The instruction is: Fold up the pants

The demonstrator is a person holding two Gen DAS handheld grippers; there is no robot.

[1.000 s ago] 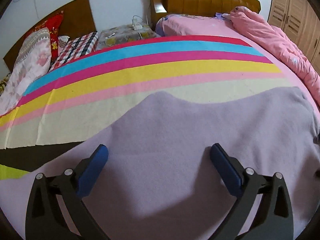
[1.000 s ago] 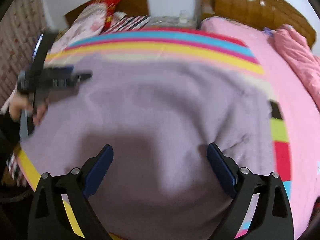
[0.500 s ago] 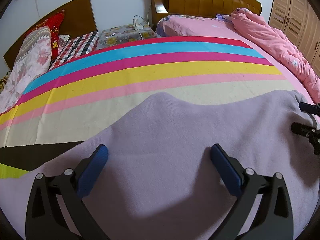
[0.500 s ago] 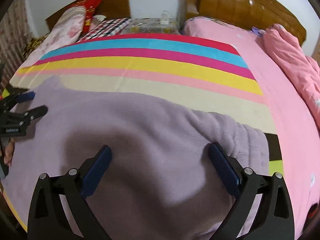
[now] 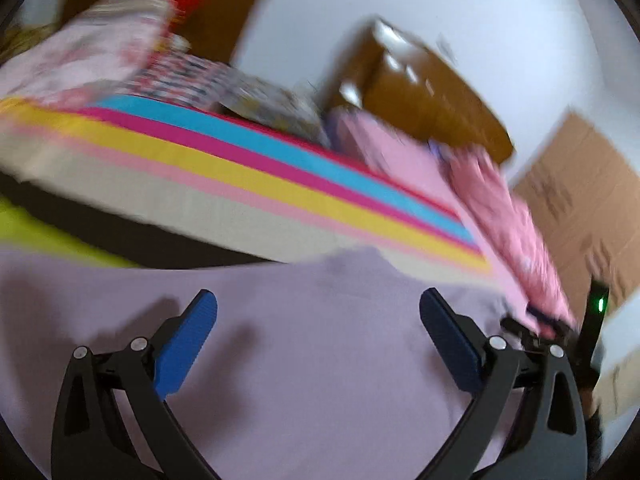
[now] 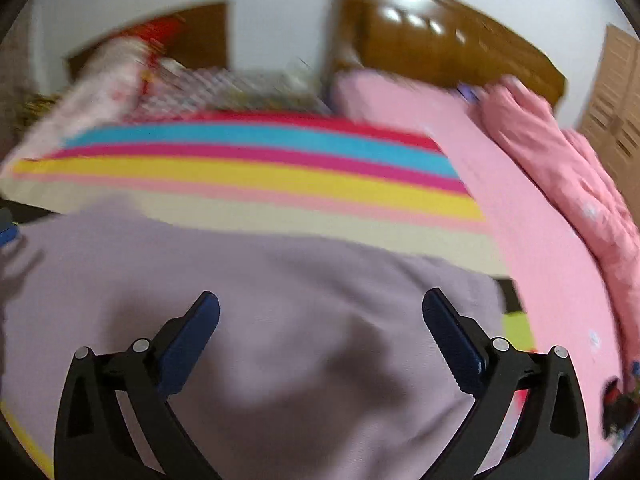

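The lilac pants (image 5: pixel 312 340) lie spread flat on the striped bed cover and fill the lower half of both views (image 6: pixel 280 300). My left gripper (image 5: pixel 318 312) is open and empty, hovering low over the pants. My right gripper (image 6: pixel 320 312) is open and empty over the pants near their right end. The right gripper's tool shows at the right edge of the left wrist view (image 5: pixel 536 328), and a bit of the left gripper shows at the left edge of the right wrist view (image 6: pixel 8 228). Both views are motion-blurred.
The bed cover has cream, pink, yellow, magenta and blue stripes (image 6: pixel 256 168). A pink quilt (image 6: pixel 560 168) is bunched along the right side. Pillows (image 5: pixel 92 60) and a wooden headboard (image 6: pixel 440 40) lie at the far end. A wardrobe (image 6: pixel 616 92) stands on the right.
Both cameras have swung and tilted, blurring the views. The left view now rolls to the right with the right gripper nearer its edge. Both grippers stay open over the pants.
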